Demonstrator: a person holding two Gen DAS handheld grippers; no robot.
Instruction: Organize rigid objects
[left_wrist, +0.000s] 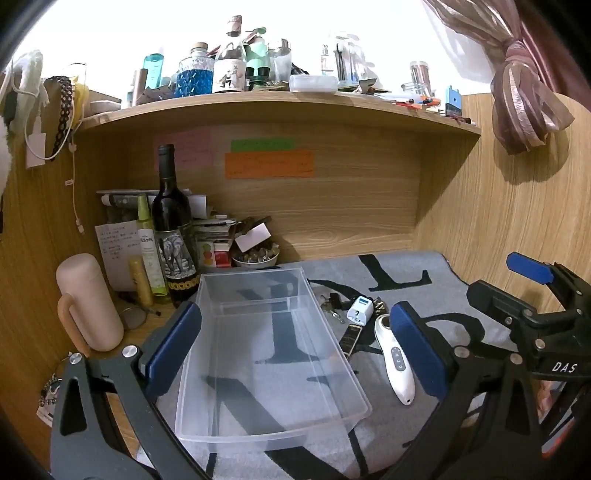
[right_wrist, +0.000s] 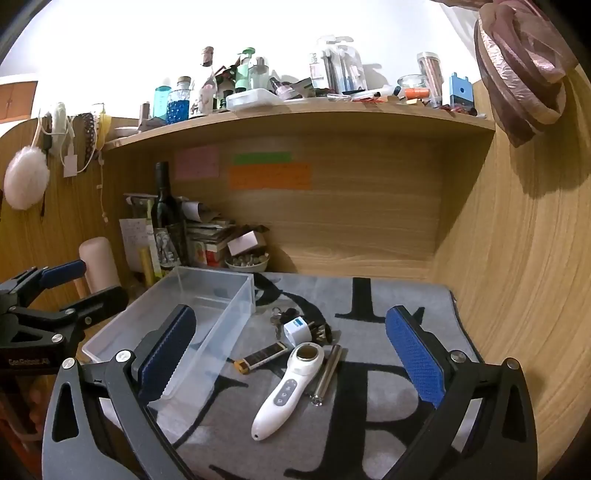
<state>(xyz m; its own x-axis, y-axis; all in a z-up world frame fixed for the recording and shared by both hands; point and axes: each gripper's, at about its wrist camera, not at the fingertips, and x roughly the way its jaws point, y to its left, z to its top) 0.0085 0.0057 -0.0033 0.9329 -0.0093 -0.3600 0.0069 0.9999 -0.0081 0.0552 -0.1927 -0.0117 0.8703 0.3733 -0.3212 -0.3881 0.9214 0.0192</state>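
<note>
A clear plastic bin (left_wrist: 271, 354) lies empty on the grey mat (right_wrist: 388, 417), with a white handheld device (right_wrist: 284, 391), adapter (right_wrist: 297, 332), keys (right_wrist: 279, 319) and metal tube (right_wrist: 327, 373) just beside it. Left gripper (left_wrist: 295, 347) and right gripper (right_wrist: 291, 362) both tilt slightly downward, jaws spread, holding nothing. A wine bottle (left_wrist: 171, 221) stands behind.

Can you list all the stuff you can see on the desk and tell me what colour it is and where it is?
plastic bin: one, clear, empty, left on mat
mat: one, grey with black letters, covers desk
handheld device: one, white, right of bin
metal cylinder: one, silver, beside device
travel adapter: one, white, behind device
keys: one bunch, by adapter
lighter-like bar: one, black and gold, near bin
wine bottle: one, dark, back left
flask: one, pink, far left
left gripper: open, over bin
right gripper: open, over small items
</note>
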